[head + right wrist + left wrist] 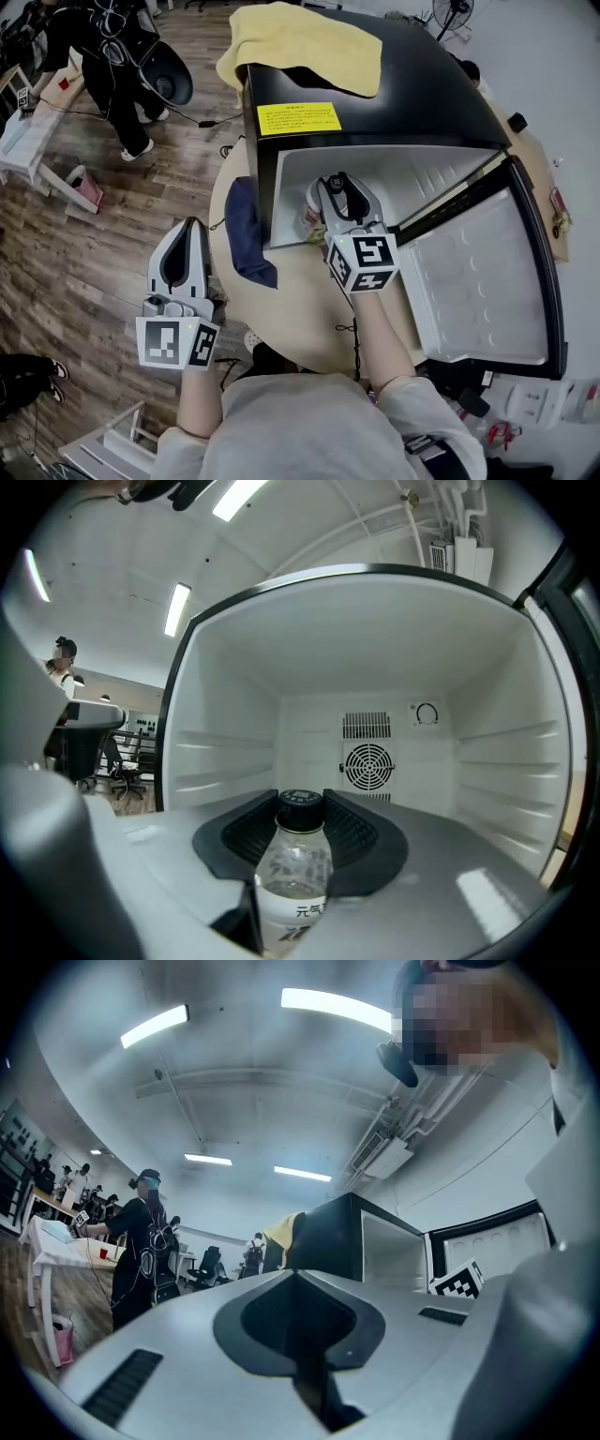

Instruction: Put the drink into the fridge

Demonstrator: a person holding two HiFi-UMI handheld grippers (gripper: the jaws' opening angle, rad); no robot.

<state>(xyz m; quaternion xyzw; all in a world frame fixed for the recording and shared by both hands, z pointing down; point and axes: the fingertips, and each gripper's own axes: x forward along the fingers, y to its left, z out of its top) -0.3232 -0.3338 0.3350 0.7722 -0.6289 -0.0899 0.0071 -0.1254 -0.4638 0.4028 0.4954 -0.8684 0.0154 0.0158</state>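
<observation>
Drink bottle (292, 874) is being gripped upright by the right gripper (336, 187), jaws clamped on its body, at the fridge (422, 94) mouth; the cavity is lying straight ahead. Left gripper (185, 239), jaws together and empty, is being held outside the fridge.

Left gripper (191, 225): I read the jaws pressed together, nothing between them.
Left arm (194, 401): drawn back close to my torso.
Right gripper (337, 183): jaws clamped on the bottle (293, 860), cap showing between them.
Right arm (382, 339): stretched forward.
</observation>
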